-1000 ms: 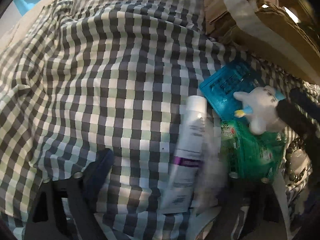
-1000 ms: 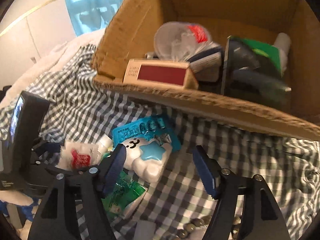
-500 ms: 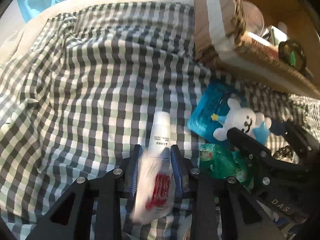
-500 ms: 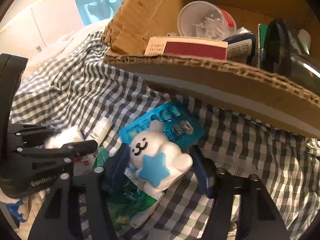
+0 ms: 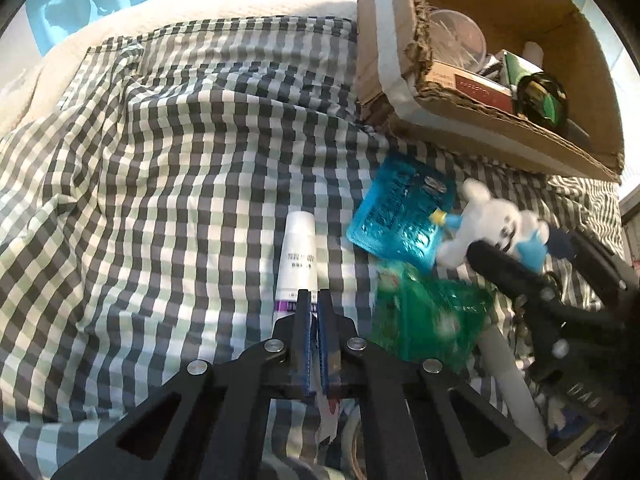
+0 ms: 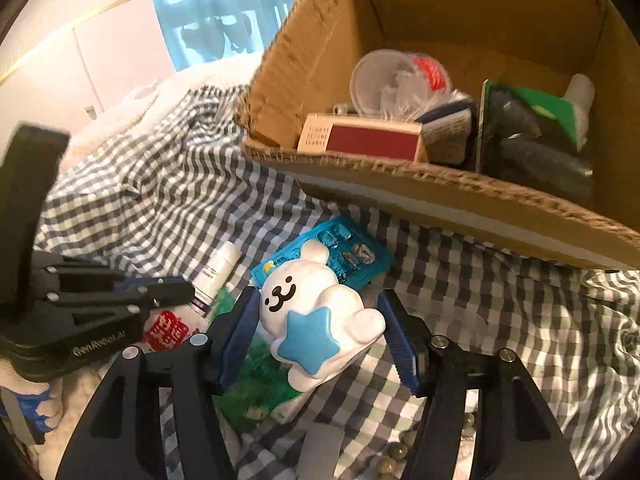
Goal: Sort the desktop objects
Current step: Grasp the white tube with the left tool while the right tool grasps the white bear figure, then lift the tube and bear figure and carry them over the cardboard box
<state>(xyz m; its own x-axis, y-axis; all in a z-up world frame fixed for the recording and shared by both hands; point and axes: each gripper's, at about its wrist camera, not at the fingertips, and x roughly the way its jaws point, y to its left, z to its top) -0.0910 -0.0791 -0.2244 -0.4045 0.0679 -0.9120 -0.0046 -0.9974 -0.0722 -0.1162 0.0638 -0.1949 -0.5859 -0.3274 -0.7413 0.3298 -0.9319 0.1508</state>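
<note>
since a second ago the left tongs [image 5: 314, 312] have swung from wide apart to together, pinching the thin edge of a small white packet with red print [image 6: 166, 328]; from the right wrist view the packet hangs just under those tongs, though how firmly it is caught i cannot tell. the right tongs [image 6: 316, 332] have narrowed too and now straddle the bear [image 6: 316, 320], a white toy with a blue star on its belly; the left pad looks to touch its side, while on the right a gap shows between pad and toy, so they stand apart around it and do not clamp it. the box [image 6: 440, 200], cardboard and already holding a red carton, a clear cup and dark bottles, is the landmark: the bear sits just in front of its near wall, lying on a blue blister pack [image 6: 352, 248] and a green pouch [image 6: 256, 384]. a white tube [image 5: 299, 252] lies on the checked cloth [image 5: 160, 200] to the left of the blue pack, farther from the box, and the left tongs hang over its lower end. the bear looks hard, smooth and rounded, probably light, so it may squirt out of a pinch; a hold across its widest part, at the body below the head, seems safest. the packet looks soft and limp, likely to sag or slip if held only by its edge.
</note>
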